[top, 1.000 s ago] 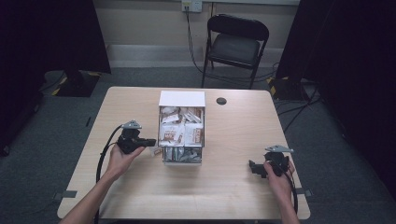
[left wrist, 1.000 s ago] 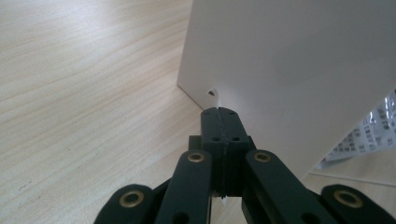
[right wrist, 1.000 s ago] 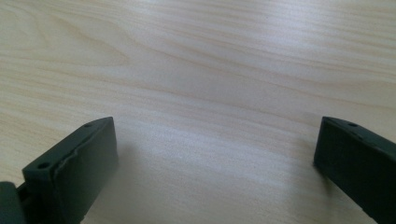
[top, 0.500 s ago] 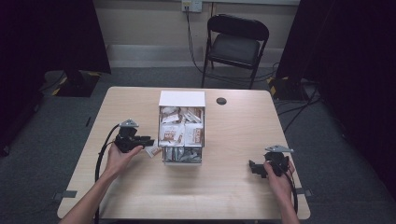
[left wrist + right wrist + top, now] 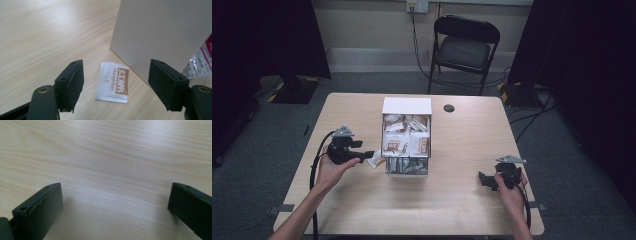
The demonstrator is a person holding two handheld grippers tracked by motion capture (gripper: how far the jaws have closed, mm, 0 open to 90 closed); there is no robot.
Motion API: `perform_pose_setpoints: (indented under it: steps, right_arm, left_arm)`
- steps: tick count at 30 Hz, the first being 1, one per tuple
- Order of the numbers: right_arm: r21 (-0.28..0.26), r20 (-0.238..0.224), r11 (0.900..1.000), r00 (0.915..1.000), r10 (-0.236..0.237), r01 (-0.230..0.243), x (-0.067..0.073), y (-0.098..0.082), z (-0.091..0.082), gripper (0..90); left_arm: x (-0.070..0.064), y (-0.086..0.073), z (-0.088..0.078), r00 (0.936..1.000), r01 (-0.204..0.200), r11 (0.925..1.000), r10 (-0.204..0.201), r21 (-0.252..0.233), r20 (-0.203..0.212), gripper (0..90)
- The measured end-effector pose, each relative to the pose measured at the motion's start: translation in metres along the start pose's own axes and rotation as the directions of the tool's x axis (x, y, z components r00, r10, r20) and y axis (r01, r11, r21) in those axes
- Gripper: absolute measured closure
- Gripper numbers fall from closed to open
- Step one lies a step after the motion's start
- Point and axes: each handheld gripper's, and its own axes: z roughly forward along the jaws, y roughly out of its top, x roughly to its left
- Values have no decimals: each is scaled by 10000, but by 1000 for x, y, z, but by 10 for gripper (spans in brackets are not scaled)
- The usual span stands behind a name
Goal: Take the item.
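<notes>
Beside the box's (image 5: 406, 145) left wall, toward the tabletop's (image 5: 362, 210) left edge, the sachet (image 5: 113, 82) lies released; your left gripper (image 5: 116, 86), jaws just opened wide, holds nothing. Withdraw carelessly and a jaw may drag it.

I can read one name; the small white packet (image 5: 114, 82) on the counter (image 5: 45, 37) says "HongMian" in brown letters, next to a brown patch with white Chinese signs that I cannot read; the tiny print under the name is too small for me; the packets in the box (image 5: 406, 142) have writing too, but it is too blurry.
</notes>
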Motion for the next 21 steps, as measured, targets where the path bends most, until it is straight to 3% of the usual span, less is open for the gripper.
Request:
perform_pose_setpoints:
  steps: [3, 8, 13, 14, 18, 21]
  right_arm:
    - [1, -2, 10000, 10000, 0, 0, 0, 0, 0, 0]
    - [0, -1, 10000, 10000, -2, 2, 0, 0, 0, 0]
    - [0, 0, 10000, 10000, -1, 1, 0, 0, 0, 0]
    - [1, -2, 10000, 10000, 1, -1, 0, 0, 0, 0]
    - [1, -1, 10000, 10000, 2, -2, 0, 0, 0, 0]
    - [0, 2, 10000, 10000, 3, -3, 0, 0, 0, 0]
  left_arm:
    - [0, 3, -7, 10000, 78, 10000, -78, -50, -10, 252]
    - [4, 1, -19, 9992, -10, 10000, 8, -44, -395, 206]
    - [10, -3, -34, 9978, 374, 9988, -391, -331, -534, 211]
    - [11, -6, -38, 9968, 318, 9993, -331, -188, -727, 211]
    - [14, -11, -45, 9961, 201, 9998, -207, -80, -860, 193]
    - [17, -17, -52, 9946, 405, 9991, -395, 91, -955, 187]
